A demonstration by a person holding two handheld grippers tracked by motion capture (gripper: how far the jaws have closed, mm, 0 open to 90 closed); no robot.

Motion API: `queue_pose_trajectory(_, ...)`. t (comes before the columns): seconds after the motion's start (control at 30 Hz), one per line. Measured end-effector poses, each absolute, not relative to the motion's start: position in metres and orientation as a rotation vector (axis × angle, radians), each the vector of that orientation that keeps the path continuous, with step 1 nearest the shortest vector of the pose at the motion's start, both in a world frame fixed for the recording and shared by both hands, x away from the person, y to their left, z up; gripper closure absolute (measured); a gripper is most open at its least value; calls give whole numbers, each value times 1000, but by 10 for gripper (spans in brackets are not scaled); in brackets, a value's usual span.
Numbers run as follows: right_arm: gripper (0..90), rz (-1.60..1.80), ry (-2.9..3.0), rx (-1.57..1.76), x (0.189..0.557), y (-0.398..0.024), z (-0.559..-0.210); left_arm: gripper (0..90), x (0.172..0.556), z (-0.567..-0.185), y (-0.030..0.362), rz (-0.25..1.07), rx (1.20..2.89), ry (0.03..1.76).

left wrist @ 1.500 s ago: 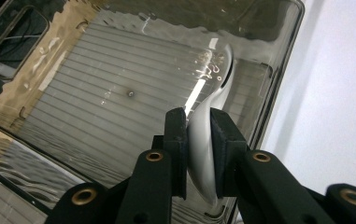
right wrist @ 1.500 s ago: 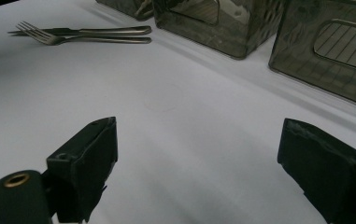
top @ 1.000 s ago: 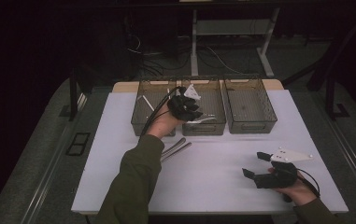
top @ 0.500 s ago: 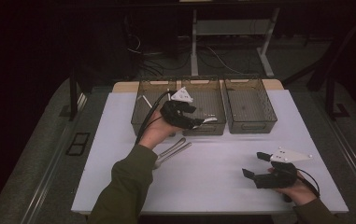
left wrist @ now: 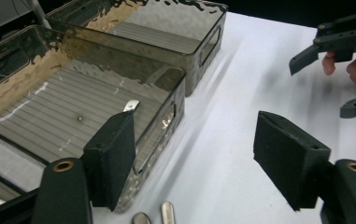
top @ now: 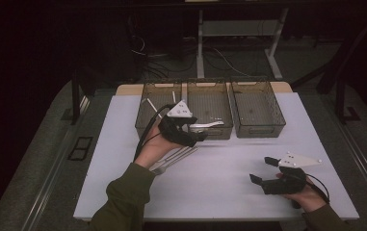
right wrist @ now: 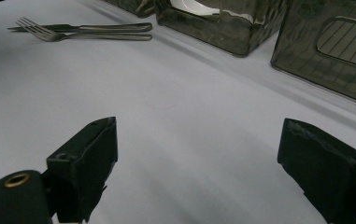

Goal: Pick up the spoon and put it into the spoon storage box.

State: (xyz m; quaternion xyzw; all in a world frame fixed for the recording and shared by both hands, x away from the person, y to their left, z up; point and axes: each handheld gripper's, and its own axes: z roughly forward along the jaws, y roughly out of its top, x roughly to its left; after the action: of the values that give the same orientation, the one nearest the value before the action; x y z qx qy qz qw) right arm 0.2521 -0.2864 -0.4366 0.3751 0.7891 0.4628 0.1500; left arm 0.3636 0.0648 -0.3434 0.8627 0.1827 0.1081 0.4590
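My left gripper (top: 195, 134), jaws just opening and empty, hovers at the middle bin's (top: 210, 103) front wall; a spoon (top: 209, 125) lies inside. My right gripper (top: 263, 169) rests open on the table (top: 219, 192), well apart.

Left claw (top: 198, 136) open over middle bin (top: 210, 113), spoon (top: 207, 126) inside, right claw (top: 263, 169) open on table (top: 219, 192)

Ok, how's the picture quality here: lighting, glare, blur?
High view: dark surroundings, soft focus, the white table alone lit. Left gripper view: glare ripples on the bin walls, right side slightly smeared. Right gripper view: even light, the fork sharp, jaws casting soft shadows.
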Motion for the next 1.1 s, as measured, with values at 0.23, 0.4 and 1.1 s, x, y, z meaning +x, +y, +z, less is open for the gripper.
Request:
queue_pose_trajectory(0.23, 122, 1330, 2273, 1091, 252, -286, -436, 266, 350, -356, 80, 268, 2099, 486)
queue_pose_trajectory(0.4, 122, 1330, 2274, 1078, 252, -287, -437, 267, 339, -369, 94, 281, 2106, 517)
queue_pose_trajectory(1.1, 122, 1331, 2276, 1083, 252, -286, -437, 509, 323, -408, 128, 283, 2167, 600)
